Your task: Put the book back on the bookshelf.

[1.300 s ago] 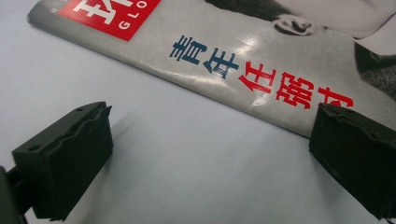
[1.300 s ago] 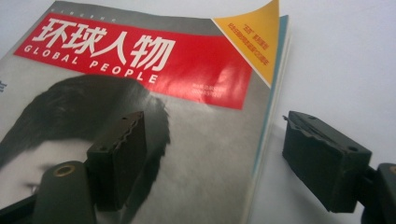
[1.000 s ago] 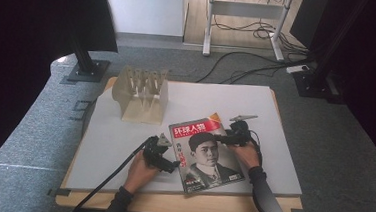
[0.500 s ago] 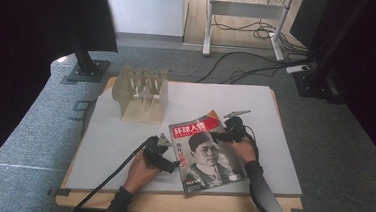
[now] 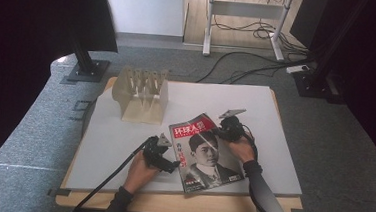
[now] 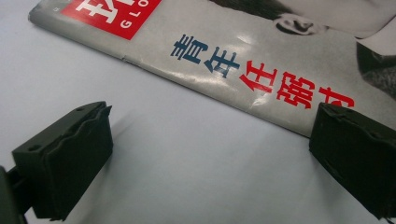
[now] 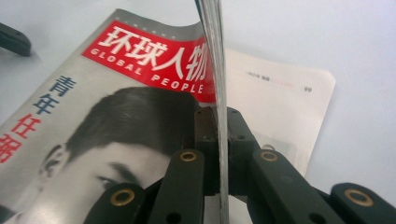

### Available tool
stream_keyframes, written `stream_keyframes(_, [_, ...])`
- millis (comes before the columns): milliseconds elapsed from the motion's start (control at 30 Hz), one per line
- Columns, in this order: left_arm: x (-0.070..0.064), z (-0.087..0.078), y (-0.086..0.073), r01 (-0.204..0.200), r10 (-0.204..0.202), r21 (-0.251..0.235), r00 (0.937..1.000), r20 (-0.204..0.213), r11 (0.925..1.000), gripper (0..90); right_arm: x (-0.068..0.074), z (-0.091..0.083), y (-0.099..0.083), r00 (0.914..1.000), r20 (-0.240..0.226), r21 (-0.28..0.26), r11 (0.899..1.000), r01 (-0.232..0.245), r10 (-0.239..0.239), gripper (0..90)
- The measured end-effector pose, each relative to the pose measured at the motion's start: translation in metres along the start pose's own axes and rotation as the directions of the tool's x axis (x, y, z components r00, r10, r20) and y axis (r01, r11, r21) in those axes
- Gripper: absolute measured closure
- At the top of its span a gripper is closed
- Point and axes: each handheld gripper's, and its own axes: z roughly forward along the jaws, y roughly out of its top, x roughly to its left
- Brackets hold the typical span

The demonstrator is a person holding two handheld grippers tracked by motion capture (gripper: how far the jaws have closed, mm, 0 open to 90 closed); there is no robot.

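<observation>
High view: my right gripper [image 5: 223,130] has drawn in a little from where it was a second ago, and the front cover it pinches now stands lifted off the glossy magazine with a red title band and a man's portrait [image 5: 203,154]. The magazine itself has not shifted; it lies near the front edge of the white tabletop [image 5: 256,106], right of the middle. My left gripper [image 5: 168,161] rests where it was, at the magazine's left edge.

In the right gripper view my jaws are pressed together on the raised cover sheet [image 7: 214,56], which stands on edge between them, with a white inner page [image 7: 280,102] bared beneath.

In the left gripper view my jaws are spread wide and hold nothing; one fingertip [image 6: 70,154] sits on bare tabletop, the other at the magazine's spine edge [image 6: 261,70].

Count: one magazine, two grippers, and one pale wooden slotted rack [image 5: 141,94] standing towards the tabletop's far left corner, well apart from the magazine.
</observation>
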Motion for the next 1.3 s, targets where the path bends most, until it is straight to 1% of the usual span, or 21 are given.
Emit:
stream_keyframes(100, [0.0, 0.0, 0.0, 0.0, 0.0, 0.0, 1.0, -0.001, 1.0, 0.0, 0.009, -0.01, 0.007, 0.9997, -0.003, -0.011, 1.0, 0.023, -0.023, 85.6])
stream_keyframes(133, [0.0, 0.0, 0.0, 0.0, 0.0, 0.0, 1.0, 0.0, 1.0, 0.0, 0.009, -0.01, 0.007, 0.9997, -0.003, -0.011, 1.0, 0.023, -0.023, 85.6])
stream_keyframes(200, [0.0, 0.0, 0.0, 0.003, -0.003, 0.003, 1.0, 0.002, 1.0, 0.0, 0.016, -0.02, 0.011, 0.9989, -0.012, -0.028, 0.999, 0.045, -0.045, 85.7])
stream_keyframes(233, [0.0, 0.0, 0.0, 0.007, -0.007, 0.002, 1.0, 0.003, 1.0, 0.0, 0.016, -0.02, 0.011, 0.9989, -0.012, -0.028, 0.999, 0.045, -0.045, 85.7])
stream_keyframes(300, [0.0, 0.0, 0.0, 0.007, -0.007, 0.004, 1.0, 0.003, 1.0, 0.0, 0.021, -0.026, 0.013, 0.9983, -0.015, -0.038, 0.998, 0.056, -0.057, 85.7])
stream_keyframes(333, [0.0, 0.0, 0.0, 0.006, -0.006, 0.004, 1.0, 0.003, 1.0, 0.0, 0.027, -0.032, 0.016, 0.997, -0.016, -0.048, 0.996, 0.075, -0.076, 85.7])
stream_keyframes(400, [0.0, 0.0, 0.0, 0.005, -0.005, 0.003, 1.0, 0.004, 1.0, 0.0, 0.028, -0.034, 0.017, 0.9965, -0.016, -0.05, 0.995, 0.081, -0.082, 85.8])
stream_keyframes(467, [0.001, -0.001, 0.0, 0.0, 0.0, 0.006, 1.0, 0.008, 1.0, 0.0, 0.033, -0.041, 0.02, 0.9952, -0.013, -0.06, 0.994, 0.096, -0.097, 85.8])
stream_keyframes(500, [0.001, -0.001, 0.0, -0.001, 0.001, 0.006, 0.9999, 0.012, 1.0, 0.0, 0.036, -0.047, 0.022, 0.994, -0.013, -0.069, 0.992, 0.108, -0.109, 85.8])
stream_keyframes(567, [0.003, -0.002, 0.0, -0.003, 0.003, 0.009, 0.9997, 0.024, 1.0, 0.0, 0.037, -0.048, 0.023, 0.9933, -0.01, -0.074, 0.991, 0.114, -0.115, 85.8])
stream_keyframes(667, [0.007, -0.004, 0.002, 0.03, -0.031, 0.018, 0.999, 0.033, 0.9994, 0.9, 0.041, -0.057, 0.026, 0.9919, -0.007, -0.092, 0.988, 0.126, -0.127, 85.8])
stream_keyframes(700, [0.009, -0.005, 0.003, 0.041, -0.042, 0.021, 0.9988, 0.026, 0.9989, 0.3, 0.042, -0.059, 0.026, 0.9918, -0.007, -0.097, 0.987, 0.126, -0.128, 85.9])
stream_keyframes(733, [0.011, -0.007, 0.004, 0.047, -0.047, 0.01, 0.9988, 0.015, 0.9989, 0.1, 0.043, -0.062, 0.027, 0.9917, -0.01, -0.103, 0.987, 0.126, -0.128, 85.9])
stream_keyframes(767, [0.012, -0.008, 0.005, 0.054, -0.054, -0.006, 0.9983, 0.022, 0.9985, 0.8, 0.043, -0.065, 0.028, 0.9915, -0.013, -0.112, 0.986, 0.127, -0.129, 85.8])
stream_keyframes(833, [0.015, -0.01, 0.009, 0.083, -0.081, -0.036, 0.9941, 0.073, 0.9959, 1.1, 0.045, -0.069, 0.029, 0.9909, -0.012, -0.118, 0.984, 0.132, -0.134, 85.9])
stream_keyframes(900, [0.017, -0.012, 0.013, 0.092, -0.086, -0.056, 0.9907, 0.106, 0.9942, 2.0, 0.046, -0.073, 0.031, 0.9903, -0.015, -0.125, 0.983, 0.135, -0.138, 85.8])
stream_keyframes(1000, [0.016, -0.011, 0.021, 0.057, -0.051, -0.047, 0.9904, 0.129, 0.9972, 2.8, 0.048, -0.077, 0.032, 0.9894, -0.014, -0.134, 0.981, 0.141, -0.145, 85.9])
stream_keyframes(1033, [0.016, -0.01, 0.024, 0.043, -0.037, -0.037, 0.989, 0.143, 0.9984, 3.4, 0.049, -0.078, 0.032, 0.9888, -0.015, -0.136, 0.98, 0.145, -0.148, 85.9])
stream_keyframes(1100, [0.015, -0.007, 0.029, 0.039, -0.034, -0.027, 0.988, 0.151, 0.9989, 3.4, 0.05, -0.08, 0.033, 0.9881, -0.016, -0.14, 0.979, 0.15, -0.153, 85.8])
stream_keyframes(1167, [0.016, -0.002, 0.035, 0.026, -0.024, -0.012, 0.9852, 0.17, 0.9996, 4.7, 0.051, -0.081, 0.034, 0.9879, -0.016, -0.143, 0.978, 0.15, -0.154, 85.9])
stream_keyframes(1300, [0.017, 0.006, 0.04, 0.027, -0.028, 0.003, 0.98, 0.197, 0.9996, 7.1, 0.052, -0.085, 0.034, 0.9868, -0.017, -0.154, 0.976, 0.156, -0.161, 85.8])
